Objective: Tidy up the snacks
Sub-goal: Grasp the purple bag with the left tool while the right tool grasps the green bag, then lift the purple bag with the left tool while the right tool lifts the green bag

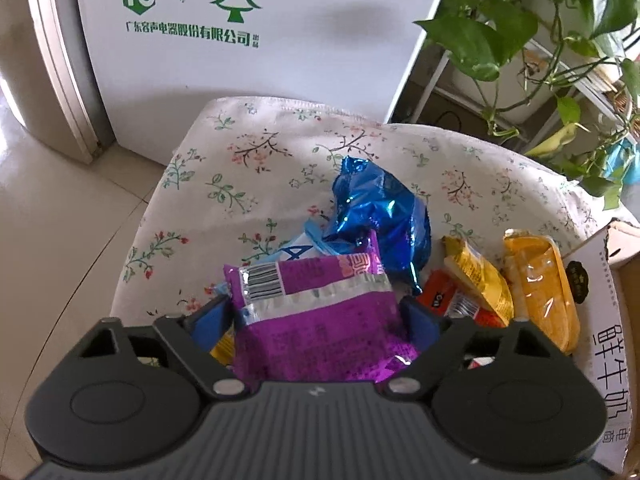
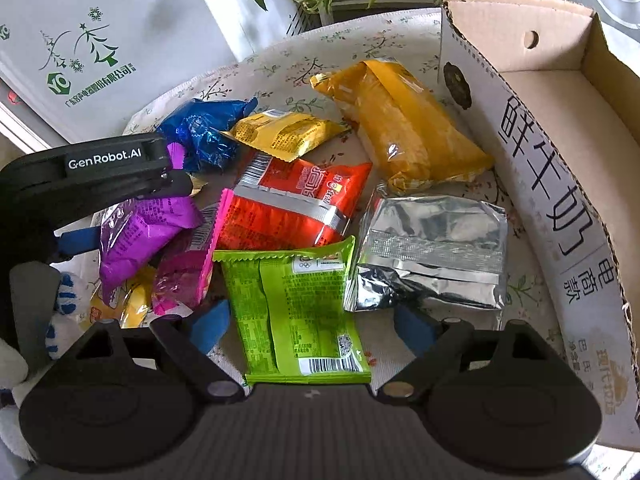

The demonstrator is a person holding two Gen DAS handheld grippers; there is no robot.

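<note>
The purple snack packet (image 1: 320, 312) sits between the two blue pads of the left tool (image 1: 316, 316), which are closed against its sides, so the left tool has hold of it; in the right wrist view the same packet (image 2: 140, 236) hangs from this tool (image 2: 76, 236) a little above the pile, at the left side of the surface. Just behind it lies a crumpled blue foil packet (image 1: 380, 208), and near that a small yellow packet (image 2: 284, 132). In the middle of the pile is a red packet (image 2: 296, 204), partly under a pink packet (image 2: 188, 272) and touching the green packet (image 2: 296, 312). The green packet lies flat between the fingers of the right tool (image 2: 312, 328), but the blue pads stand wide apart and do not touch it, so the right tool holds nothing. Beside the green packet, to the right, is a silver foil packet (image 2: 432, 248), and behind that a long orange packet (image 2: 404, 124). All of them rest on a surface covered with a floral cloth (image 1: 248, 184). At the right edge of the surface stands an open cardboard box (image 2: 560, 184) with large Chinese characters on its wall. Behind the surface is a white appliance (image 1: 280, 40) with green tree drawings, and to the right a green leafy plant (image 1: 500, 28).
</note>
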